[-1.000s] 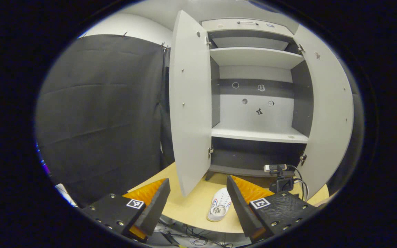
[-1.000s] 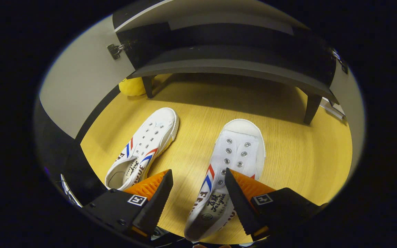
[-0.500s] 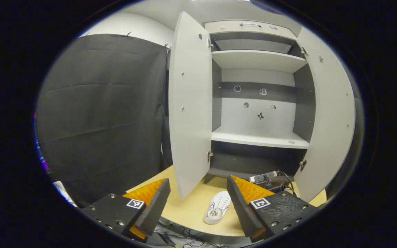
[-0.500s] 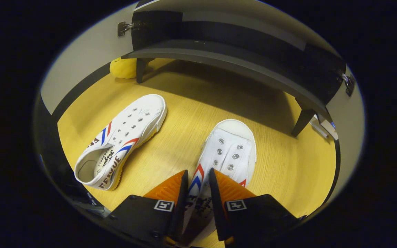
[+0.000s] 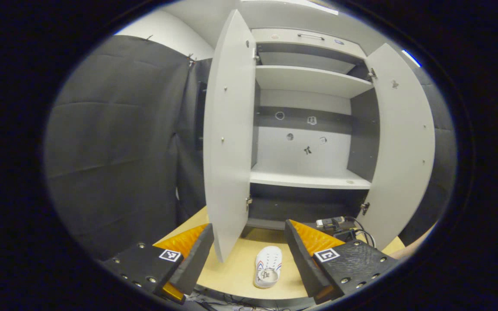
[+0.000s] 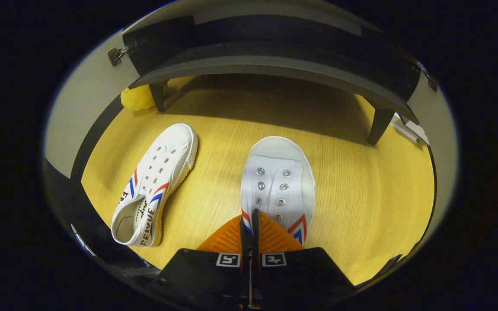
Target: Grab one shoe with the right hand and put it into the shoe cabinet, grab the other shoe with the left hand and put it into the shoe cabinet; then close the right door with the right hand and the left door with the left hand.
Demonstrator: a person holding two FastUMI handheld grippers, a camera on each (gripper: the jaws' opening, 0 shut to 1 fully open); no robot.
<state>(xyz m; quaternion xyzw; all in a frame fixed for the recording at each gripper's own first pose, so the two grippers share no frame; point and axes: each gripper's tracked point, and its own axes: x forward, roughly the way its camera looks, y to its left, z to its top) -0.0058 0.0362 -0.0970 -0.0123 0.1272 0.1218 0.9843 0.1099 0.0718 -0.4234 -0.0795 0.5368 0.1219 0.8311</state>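
Right gripper view: right gripper (image 6: 249, 224) pinches the near shoe (image 6: 277, 181)'s side wall.
Left gripper (image 5: 249, 248) open; other shoe (image 6: 154, 181) on floor, both cabinet (image 5: 305, 179) doors open.

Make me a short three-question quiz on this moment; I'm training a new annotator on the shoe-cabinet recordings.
1. True or false: both cabinet doors, left door and right door, stand open.
2. What is the right gripper shut on? A) the left shoe B) the right shoe C) a cabinet leg
3. Fill in: the left gripper is ___, holding nothing.

Key: 1 true. 2 B, the right shoe; the left shoe lies free on the floor. 3 open.
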